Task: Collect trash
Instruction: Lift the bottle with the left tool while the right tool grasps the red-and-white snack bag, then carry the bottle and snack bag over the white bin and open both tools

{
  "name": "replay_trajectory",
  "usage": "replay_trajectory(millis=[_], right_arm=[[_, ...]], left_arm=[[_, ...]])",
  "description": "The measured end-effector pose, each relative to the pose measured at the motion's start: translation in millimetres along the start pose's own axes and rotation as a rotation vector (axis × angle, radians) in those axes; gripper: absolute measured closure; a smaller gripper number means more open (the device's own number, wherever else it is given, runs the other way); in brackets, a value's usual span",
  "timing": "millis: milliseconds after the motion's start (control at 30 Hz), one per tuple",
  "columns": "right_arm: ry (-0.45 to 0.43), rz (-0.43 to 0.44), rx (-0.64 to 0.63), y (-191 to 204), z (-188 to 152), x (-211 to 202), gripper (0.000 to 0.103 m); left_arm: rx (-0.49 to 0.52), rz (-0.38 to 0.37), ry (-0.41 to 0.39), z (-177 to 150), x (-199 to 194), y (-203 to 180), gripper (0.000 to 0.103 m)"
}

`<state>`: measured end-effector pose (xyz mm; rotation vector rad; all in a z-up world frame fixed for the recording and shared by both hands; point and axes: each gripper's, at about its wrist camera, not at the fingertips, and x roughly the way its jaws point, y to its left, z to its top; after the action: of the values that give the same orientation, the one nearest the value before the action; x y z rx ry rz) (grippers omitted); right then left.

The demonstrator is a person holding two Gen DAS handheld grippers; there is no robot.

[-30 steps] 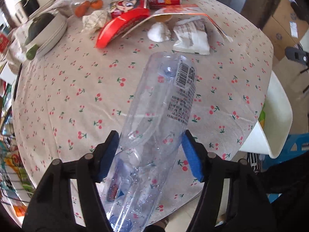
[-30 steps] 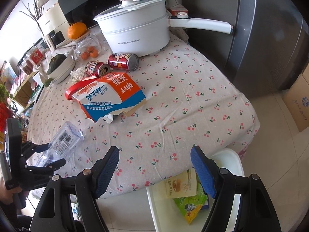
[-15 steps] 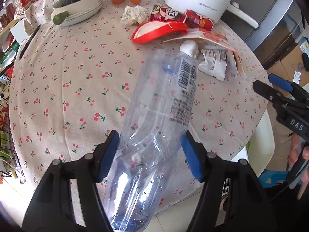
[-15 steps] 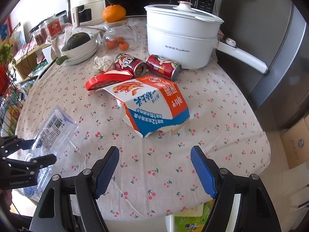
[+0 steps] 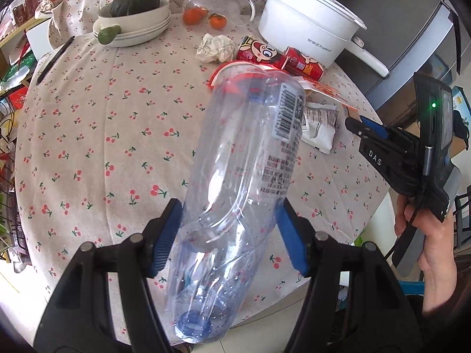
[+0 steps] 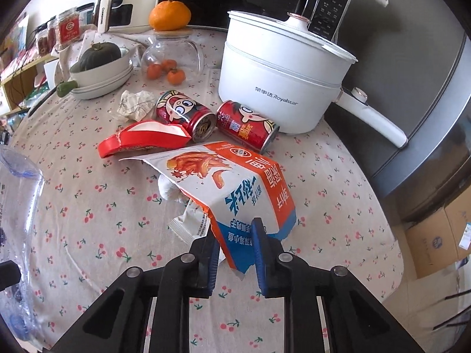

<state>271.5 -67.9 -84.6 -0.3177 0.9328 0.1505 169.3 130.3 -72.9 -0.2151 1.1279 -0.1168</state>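
My left gripper [image 5: 228,229] is shut on a crushed clear plastic bottle [image 5: 247,176] and holds it above the cherry-print tablecloth [image 5: 117,147]. My right gripper [image 6: 235,244] is shut on the near corner of an orange, white and blue snack bag [image 6: 235,188]; it also shows in the left wrist view [image 5: 362,126]. The bottle shows at the left edge of the right wrist view [image 6: 17,206]. More trash lies on the table: two red cans [image 6: 185,114] [image 6: 247,123], a red wrapper [image 6: 141,141], crumpled paper [image 6: 135,103] and a white packet [image 6: 191,223].
A white electric pot [image 6: 279,73] stands at the back right. A glass jar with small oranges [image 6: 170,56] and stacked bowls with a green squash [image 6: 100,67] stand behind the trash. A fridge [image 6: 426,88] is at the right, cardboard boxes [image 6: 441,235] on the floor.
My right gripper moved in over the table and closed on the snack bag's corner. My left gripper kept hold of the bottle and swung round toward the table's middle.
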Motion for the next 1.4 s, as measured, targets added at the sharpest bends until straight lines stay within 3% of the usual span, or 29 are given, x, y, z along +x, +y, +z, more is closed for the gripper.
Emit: replay_trajectory(millis=[100,400,767,1033,1400], right_arm=[[-0.014,-0.030,0.012,-7.9,2.8,-5.4,0.089],[-0.076,-0.005,0.118,-51.8,3.8,-33.3,0.100],[-0.130,0.065,0.207,-110.9,-13.8,-84.0,0.101],[-0.092,0.108,0.294,-164.7,-55.5,-119.8,0.101],[-0.024,0.037,0.403,-231.0,-140.3,-151.8,0.101]], left_arm=[[-0.004,-0.001,-0.011,0.3,-1.8,0.1,0.036],[-0.018,-0.011,-0.078,4.1,-11.6,-5.5,0.037],[-0.007,-0.079,-0.116,9.2,-16.4,-25.3,0.039],[0.038,-0.206,-0.114,5.3,-21.7,-69.3,0.040],[0.209,-0.438,-0.093,-21.7,-21.2,-184.9,0.040]])
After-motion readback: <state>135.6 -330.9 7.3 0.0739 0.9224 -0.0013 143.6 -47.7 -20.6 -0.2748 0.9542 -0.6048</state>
